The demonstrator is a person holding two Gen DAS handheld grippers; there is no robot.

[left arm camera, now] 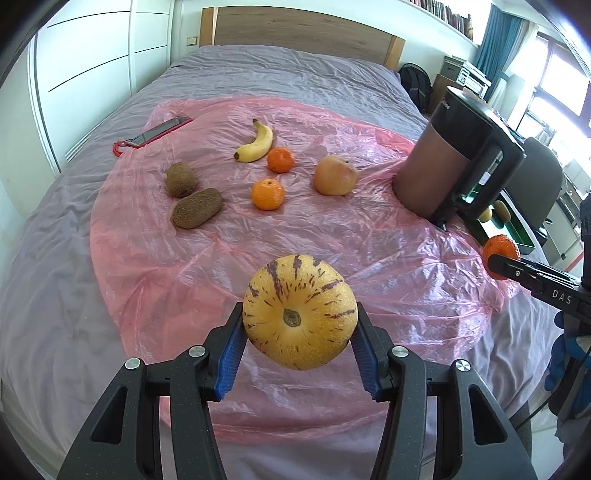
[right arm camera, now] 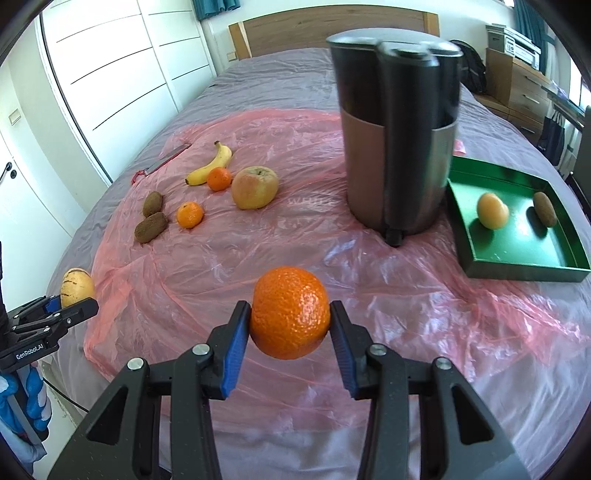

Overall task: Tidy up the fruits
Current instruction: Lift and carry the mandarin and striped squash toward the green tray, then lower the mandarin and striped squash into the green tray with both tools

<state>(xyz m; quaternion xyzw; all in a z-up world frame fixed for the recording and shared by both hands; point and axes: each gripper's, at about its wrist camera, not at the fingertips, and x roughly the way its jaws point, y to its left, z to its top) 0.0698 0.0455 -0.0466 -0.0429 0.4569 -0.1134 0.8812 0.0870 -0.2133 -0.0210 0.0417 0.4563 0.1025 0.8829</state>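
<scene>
My left gripper [left arm camera: 300,345] is shut on a yellow purple-striped melon [left arm camera: 301,312] and holds it above the pink plastic sheet [left arm camera: 388,266]. My right gripper [right arm camera: 290,332] is shut on an orange [right arm camera: 290,312], also held above the sheet. On the sheet lie a banana [left arm camera: 256,142], two tangerines [left arm camera: 280,159] [left arm camera: 268,194], an apple [left arm camera: 335,175] and two kiwis [left arm camera: 180,179] [left arm camera: 196,208]. A green tray [right arm camera: 517,266] at the right holds a pale yellow fruit [right arm camera: 492,210] and a kiwi [right arm camera: 545,208].
A tall dark kettle [right arm camera: 400,129] stands on the sheet between the loose fruit and the tray. A phone in a red case [left arm camera: 157,132] lies at the sheet's far left. The sheet covers a grey bed [left arm camera: 55,277] with a wooden headboard [left arm camera: 303,27].
</scene>
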